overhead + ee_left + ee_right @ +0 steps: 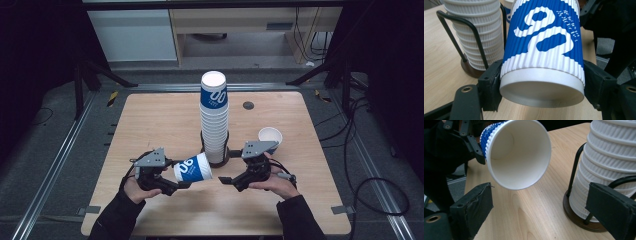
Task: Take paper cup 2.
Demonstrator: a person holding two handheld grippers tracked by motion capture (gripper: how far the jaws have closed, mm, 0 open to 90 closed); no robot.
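Observation:
A blue-and-white ribbed paper cup (pixel 193 168) lies on its side above the table, and my left gripper (pixel 179 176) is shut on it near its base. In the left gripper view the cup (pixel 544 45) sits between the two black pads (pixel 491 83), its bottom toward the camera. Its open mouth (pixel 517 152) faces my right gripper (pixel 541 212), which stands open just short of the rim with nothing between its jaws. In the high view the right gripper (pixel 229 166) is right of the cup, beside the base of a tall cup stack (pixel 214 115).
The tall stack stands in a black wire holder on a round dark base (pixel 576 216) at the table's middle. A single cup (pixel 270 136) stands upright, mouth up, behind my right hand. A small dark disc (pixel 248 105) is set into the wooden tabletop (pixel 150 120).

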